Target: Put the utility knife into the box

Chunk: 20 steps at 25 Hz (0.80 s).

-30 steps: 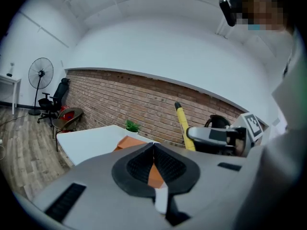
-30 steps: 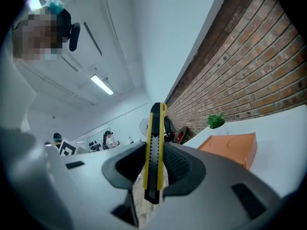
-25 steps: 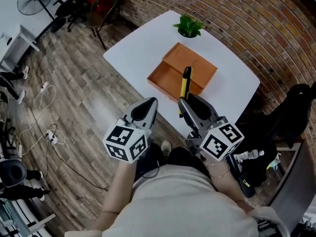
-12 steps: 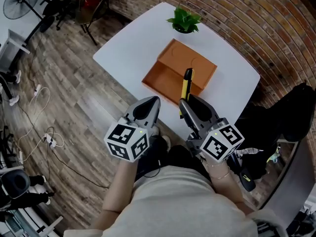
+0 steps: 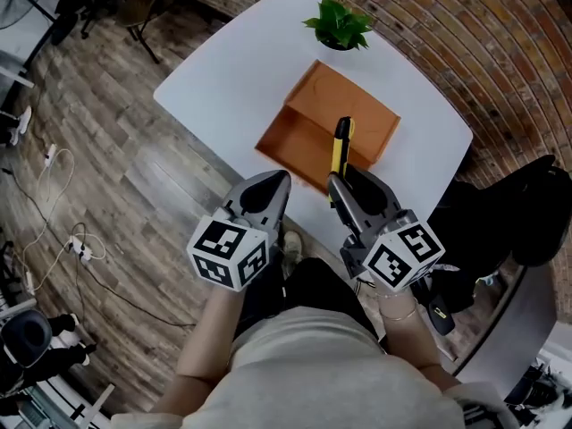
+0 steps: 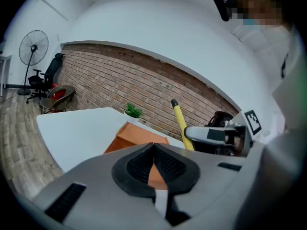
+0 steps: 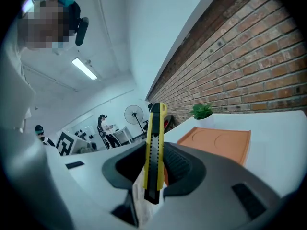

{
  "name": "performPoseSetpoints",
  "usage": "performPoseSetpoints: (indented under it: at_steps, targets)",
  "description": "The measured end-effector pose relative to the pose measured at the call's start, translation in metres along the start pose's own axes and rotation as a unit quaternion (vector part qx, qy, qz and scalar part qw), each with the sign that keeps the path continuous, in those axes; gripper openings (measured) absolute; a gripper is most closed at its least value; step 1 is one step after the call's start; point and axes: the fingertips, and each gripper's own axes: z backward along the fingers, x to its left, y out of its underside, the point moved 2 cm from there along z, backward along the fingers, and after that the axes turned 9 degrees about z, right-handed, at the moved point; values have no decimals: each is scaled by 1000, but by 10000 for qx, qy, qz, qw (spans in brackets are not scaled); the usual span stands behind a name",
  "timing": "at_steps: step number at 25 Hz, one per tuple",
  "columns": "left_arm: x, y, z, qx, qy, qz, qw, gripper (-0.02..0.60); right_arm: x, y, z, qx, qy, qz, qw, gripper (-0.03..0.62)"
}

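A yellow and black utility knife (image 5: 340,147) stands upright in my right gripper (image 5: 339,180), which is shut on its lower end; in the right gripper view the knife (image 7: 155,147) sits between the ribbed pads. Beyond it on the white table (image 5: 223,70) lies the open orange box (image 5: 284,141) with its lid (image 5: 350,104) folded back. The knife's tip overlaps the box's near edge in the head view. My left gripper (image 5: 273,180) hovers beside the right one, near the table's front edge, shut with nothing between its pads (image 6: 144,163).
A small potted plant (image 5: 338,25) stands at the table's far edge, behind the box. A brick wall runs behind the table. A black bag or seat (image 5: 536,208) is at the right. Cables (image 5: 63,195) lie on the wooden floor at the left.
The head view has shifted slightly, so the table sits a little differently in frame. Both grippers keep the same pose, and the knife stays in the right one.
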Motion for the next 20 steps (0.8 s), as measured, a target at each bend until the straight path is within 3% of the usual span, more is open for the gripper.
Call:
performPoseSetpoints:
  at_steps: [5, 12, 20]
  targets:
    - [25, 3, -8, 74, 12, 185, 9998, 6, -13, 10, -24, 367, 180, 552, 9976, 114]
    - [52, 15, -12, 244, 22, 380, 9990, 6, -32, 18, -51, 723, 371, 637, 9947, 114]
    - [73, 24, -20, 335, -3, 580, 9978, 6, -42, 50, -77, 1604, 235, 1213, 9793, 114]
